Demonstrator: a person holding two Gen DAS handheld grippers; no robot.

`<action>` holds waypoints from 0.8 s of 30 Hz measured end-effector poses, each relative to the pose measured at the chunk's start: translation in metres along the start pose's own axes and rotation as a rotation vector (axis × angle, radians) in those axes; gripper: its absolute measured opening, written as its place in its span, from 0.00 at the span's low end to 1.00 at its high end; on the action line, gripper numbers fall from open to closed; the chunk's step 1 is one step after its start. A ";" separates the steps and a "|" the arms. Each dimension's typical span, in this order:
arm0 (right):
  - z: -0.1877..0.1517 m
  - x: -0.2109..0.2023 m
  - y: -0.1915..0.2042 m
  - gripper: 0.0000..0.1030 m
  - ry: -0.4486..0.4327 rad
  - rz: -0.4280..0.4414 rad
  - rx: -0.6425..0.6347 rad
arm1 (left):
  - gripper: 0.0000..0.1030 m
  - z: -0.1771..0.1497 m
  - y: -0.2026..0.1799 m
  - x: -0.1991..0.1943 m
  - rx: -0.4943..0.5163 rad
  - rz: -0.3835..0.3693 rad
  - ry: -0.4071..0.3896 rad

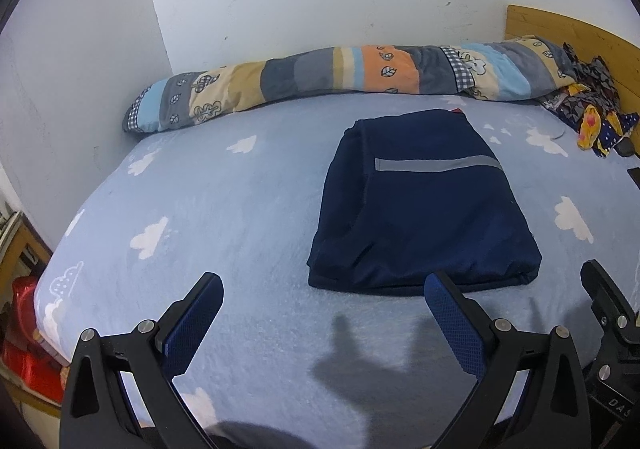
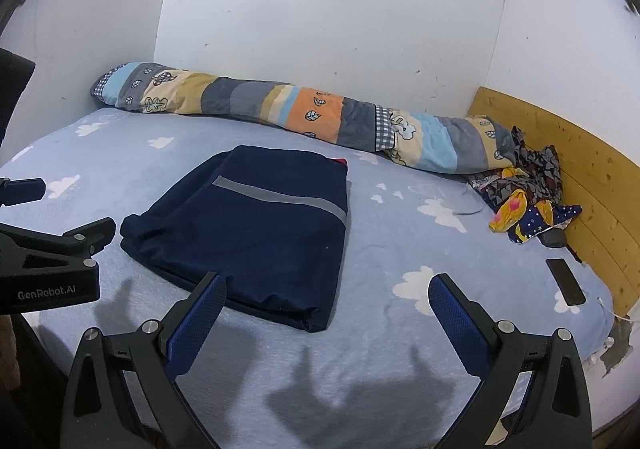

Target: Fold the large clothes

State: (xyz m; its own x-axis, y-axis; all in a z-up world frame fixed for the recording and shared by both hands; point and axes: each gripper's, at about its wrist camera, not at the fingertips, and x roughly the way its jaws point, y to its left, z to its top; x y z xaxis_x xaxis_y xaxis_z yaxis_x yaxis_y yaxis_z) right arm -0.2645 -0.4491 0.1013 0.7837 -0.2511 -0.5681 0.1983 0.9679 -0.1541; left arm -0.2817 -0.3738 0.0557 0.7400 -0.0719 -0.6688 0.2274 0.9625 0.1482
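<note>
A navy garment (image 1: 420,205) with a grey reflective stripe lies folded into a flat rectangle on the light blue cloud-print bed sheet (image 1: 224,209). In the right wrist view the same garment (image 2: 256,229) sits left of centre. My left gripper (image 1: 324,285) is open, hovering above the sheet just in front of the garment's near edge, holding nothing. My right gripper (image 2: 326,285) is open too, with nothing between its fingers, near the garment's front right corner. Each view shows the other gripper at its edge: the right one (image 1: 608,305) and the left one (image 2: 52,249).
A rolled patchwork quilt (image 1: 328,81) lies along the white wall at the back. A crumpled patterned cloth (image 2: 528,197) rests by the wooden headboard (image 2: 592,185). A black phone (image 2: 565,281) lies on the sheet at the right. Red items (image 1: 24,333) sit beside the bed's left edge.
</note>
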 end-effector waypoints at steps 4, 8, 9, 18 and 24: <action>0.000 0.000 0.000 0.99 -0.001 -0.002 -0.002 | 0.99 0.000 -0.003 0.000 0.004 0.006 -0.003; 0.000 -0.001 0.000 0.99 -0.002 -0.004 -0.002 | 0.99 -0.001 -0.005 -0.001 0.013 0.009 -0.006; 0.000 -0.001 0.000 0.99 -0.003 -0.005 -0.003 | 0.99 -0.001 -0.005 -0.001 0.015 0.011 -0.007; 0.001 0.000 -0.001 0.99 0.000 -0.001 -0.004 | 0.99 -0.003 -0.007 -0.002 0.027 0.016 -0.011; 0.001 0.000 -0.002 0.99 0.001 0.000 0.002 | 0.99 -0.003 -0.006 -0.002 0.031 0.017 -0.012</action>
State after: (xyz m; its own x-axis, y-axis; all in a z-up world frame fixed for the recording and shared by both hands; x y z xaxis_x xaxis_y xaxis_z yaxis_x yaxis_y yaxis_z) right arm -0.2642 -0.4508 0.1026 0.7831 -0.2507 -0.5691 0.1991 0.9681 -0.1524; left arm -0.2866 -0.3787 0.0544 0.7516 -0.0591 -0.6570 0.2343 0.9549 0.1822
